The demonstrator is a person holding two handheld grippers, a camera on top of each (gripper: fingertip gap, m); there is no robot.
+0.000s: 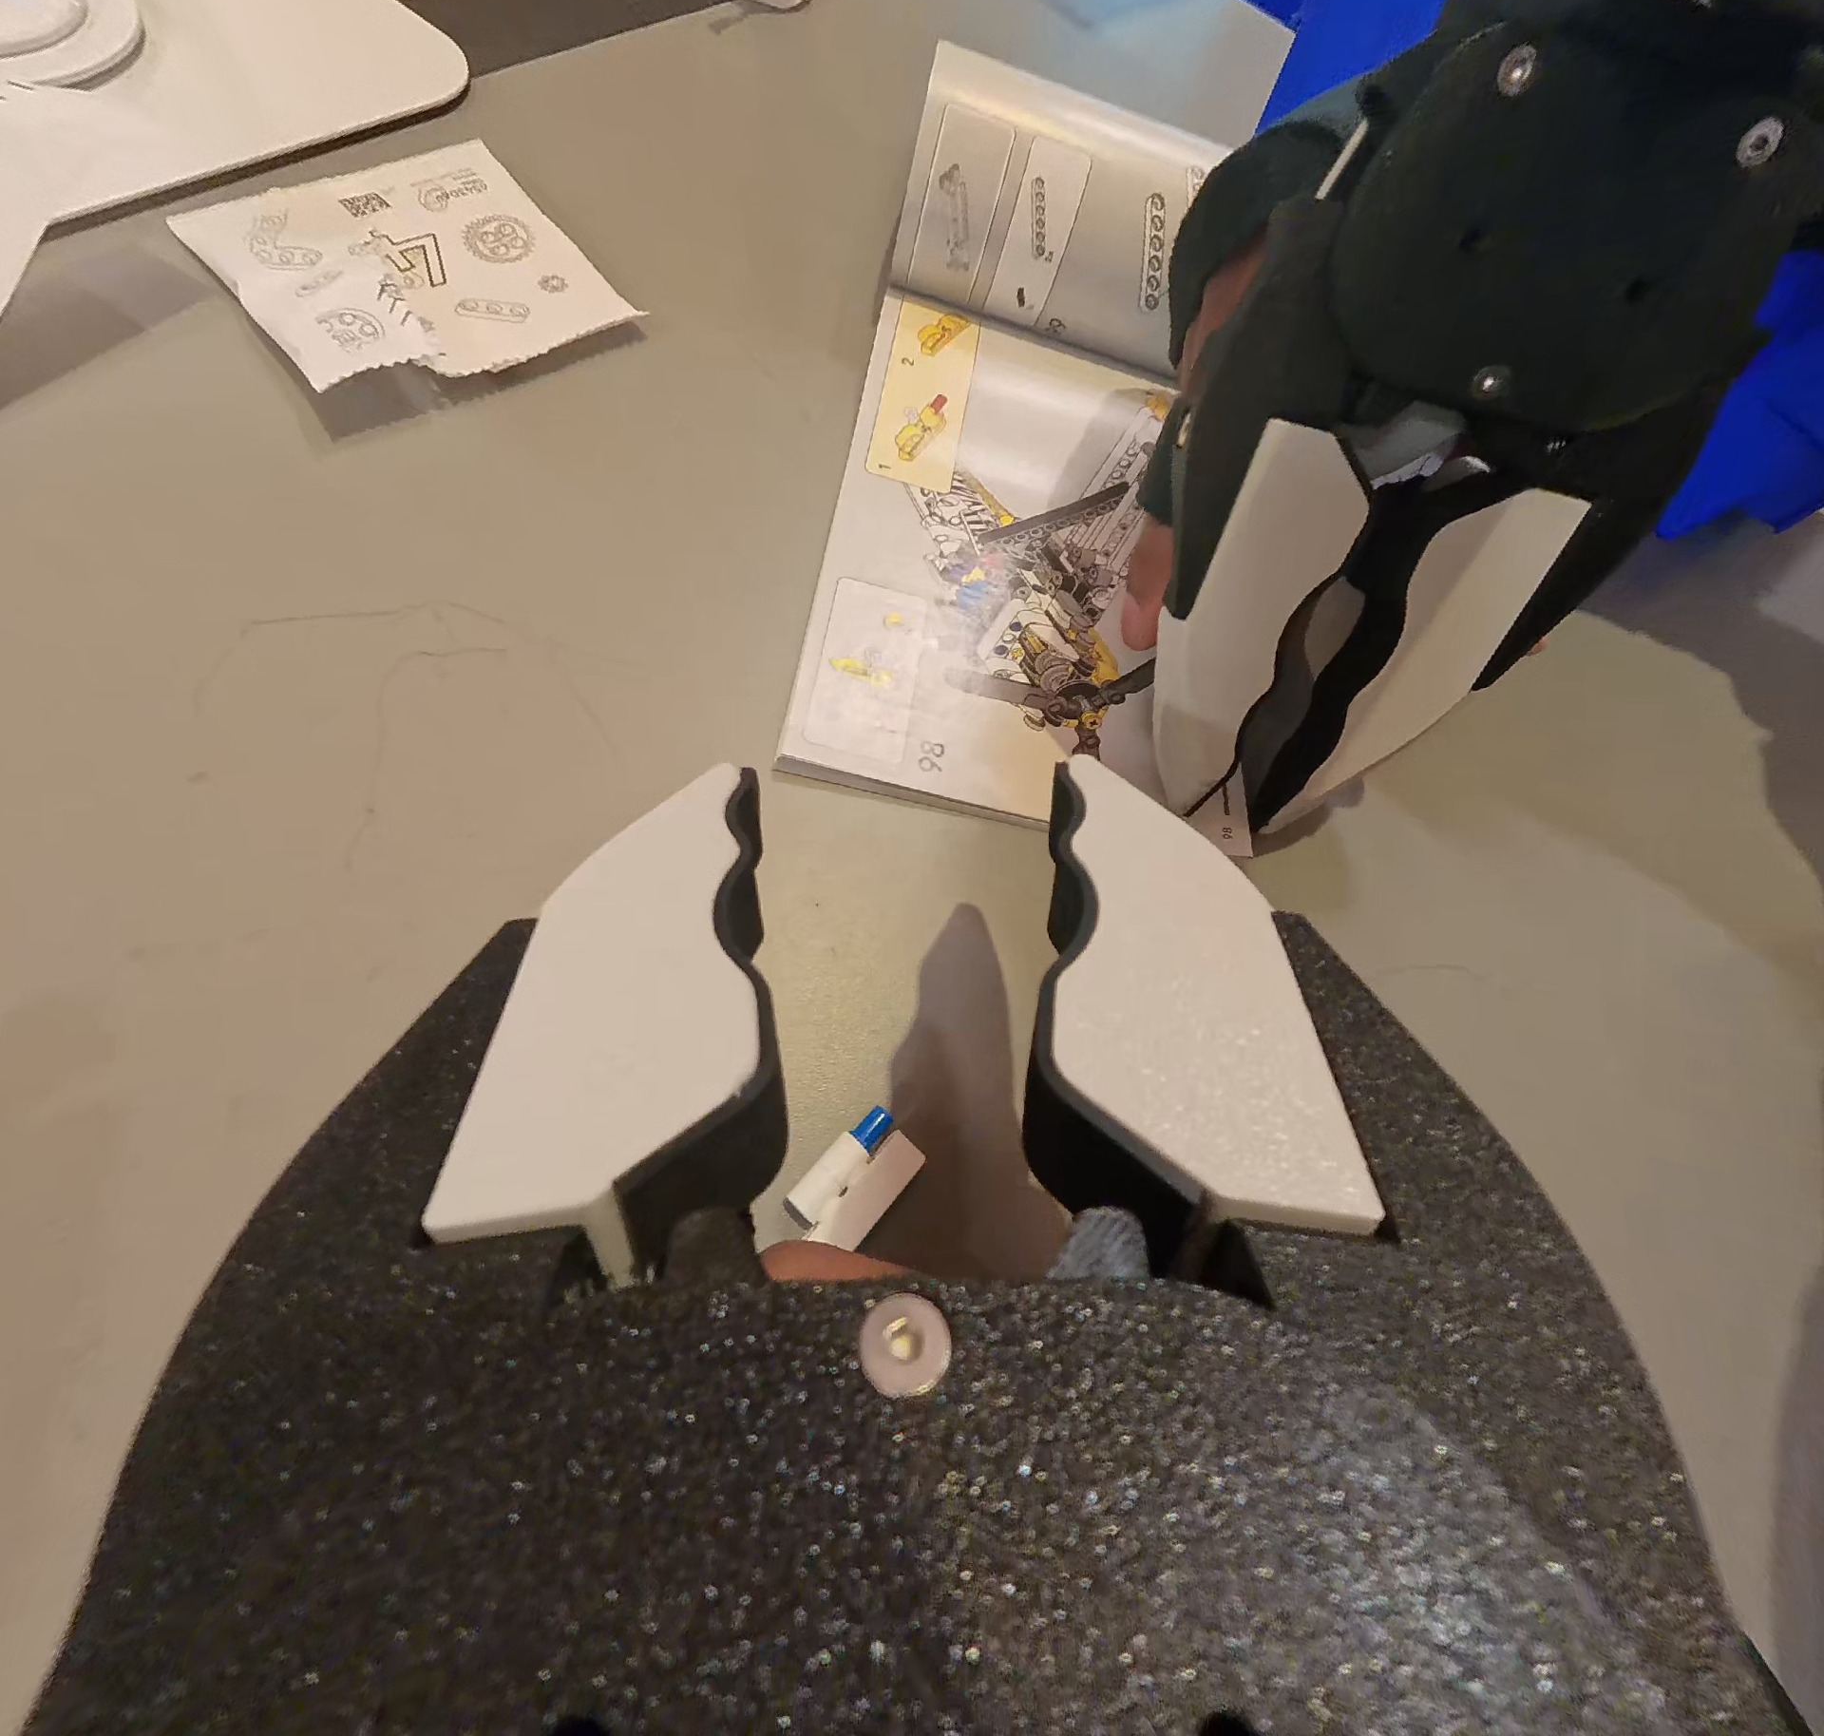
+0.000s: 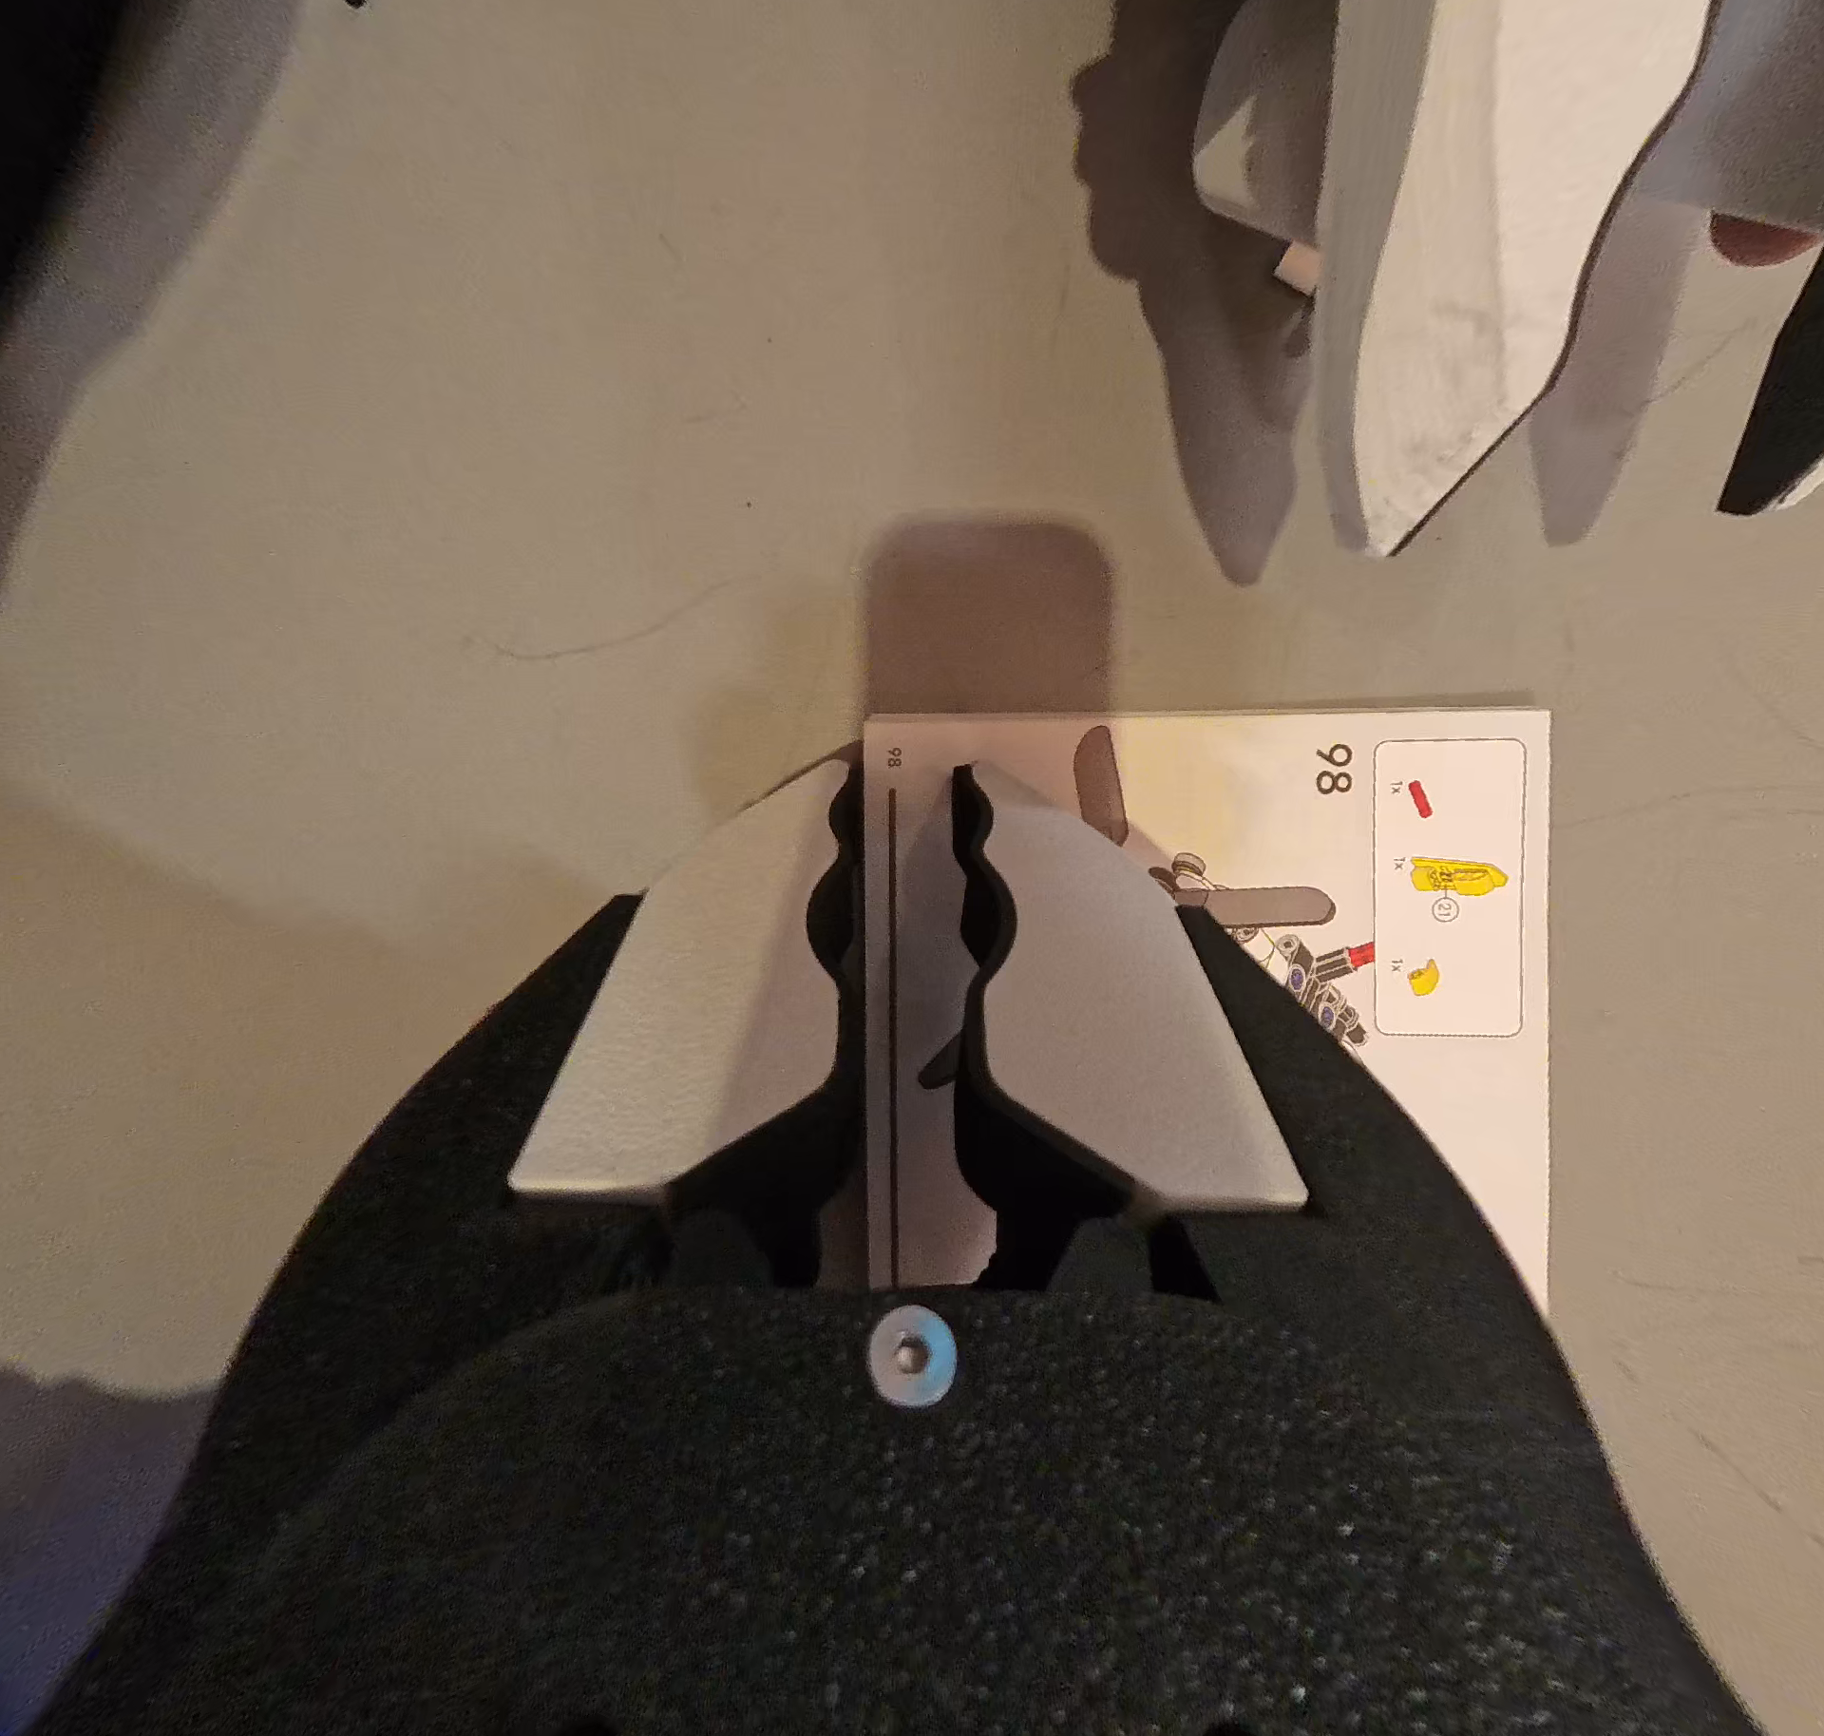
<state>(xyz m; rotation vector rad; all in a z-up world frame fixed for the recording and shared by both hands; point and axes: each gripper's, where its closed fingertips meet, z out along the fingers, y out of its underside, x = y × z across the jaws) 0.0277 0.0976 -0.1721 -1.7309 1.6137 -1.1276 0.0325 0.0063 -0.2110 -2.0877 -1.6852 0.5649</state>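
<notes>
- Two tools work over a grey counter, with an open booklet as the landmark.
- Right tool stands at the booklet's near corner, jaws narrow, with a lifted page edge between its fingers; whether both pads press it cannot be told.
- Left tool hovers just before the booklet's near edge, jaws wide and bare.
- Left of the booklet lies a torn printed paper bag.
</notes>
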